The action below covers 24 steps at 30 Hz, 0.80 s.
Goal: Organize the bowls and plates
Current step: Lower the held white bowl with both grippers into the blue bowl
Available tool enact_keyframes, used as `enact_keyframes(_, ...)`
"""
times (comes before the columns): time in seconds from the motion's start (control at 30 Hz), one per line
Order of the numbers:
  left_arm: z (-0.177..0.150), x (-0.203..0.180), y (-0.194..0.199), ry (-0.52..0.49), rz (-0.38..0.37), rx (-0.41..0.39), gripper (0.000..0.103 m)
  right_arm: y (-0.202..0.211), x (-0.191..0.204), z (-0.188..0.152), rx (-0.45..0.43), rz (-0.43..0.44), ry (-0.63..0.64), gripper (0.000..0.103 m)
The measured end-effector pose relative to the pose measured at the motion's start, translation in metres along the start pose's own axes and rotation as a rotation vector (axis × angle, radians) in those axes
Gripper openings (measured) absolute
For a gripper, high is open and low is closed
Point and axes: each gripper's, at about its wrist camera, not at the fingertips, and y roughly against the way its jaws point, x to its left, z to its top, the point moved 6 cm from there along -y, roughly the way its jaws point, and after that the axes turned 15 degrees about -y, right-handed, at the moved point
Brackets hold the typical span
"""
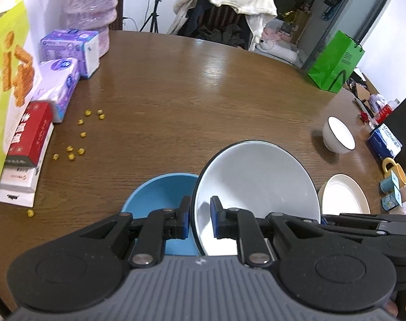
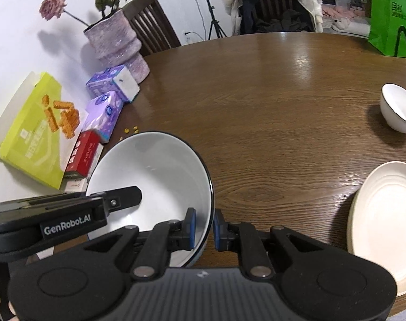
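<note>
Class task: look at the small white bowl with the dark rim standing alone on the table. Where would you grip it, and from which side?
Grip the small white bowl at its rim, one finger inside and one outside, coming down from above. It stands upright and open-mouthed with bare table around it, so its thin wall is probably the easiest hold.

Each gripper has a grey ribbed body at the base, flanked by two round black discs. From these run black linkage bars joined by silver pivot pins. The left gripper (image 1: pixel 200 220) and the right gripper (image 2: pixel 204 228) both end in black fingers faced with blue pads (image 1: pixel 215 215). A black side casing (image 2: pixel 46 220) on the left gripper carries white "GenRobot.AI" lettering.
</note>
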Motion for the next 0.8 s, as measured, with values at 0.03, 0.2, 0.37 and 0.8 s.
enact_keyframes(0.03, -0.002, 0.003, 0.000, 0.005, 0.001, 0.002, 0.016, -0.002, 0.003, -0.001, 0.004, 0.000, 0.003, 0.013)
enact_keyframes(0.2, -0.007, 0.016, -0.002, 0.018, 0.004, 0.014, 0.016, -0.010, 0.016, -0.006, 0.023, -0.005, 0.021, 0.013)
enact_keyframes(0.37, -0.012, 0.023, -0.008, 0.023, 0.001, 0.034, 0.016, -0.019, 0.023, -0.009, 0.042, -0.014, 0.027, 0.013)
enact_keyframes(0.8, -0.031, 0.043, -0.033, 0.038, -0.013, 0.103, 0.016, -0.052, 0.029, -0.018, 0.097, -0.049, 0.034, 0.013)
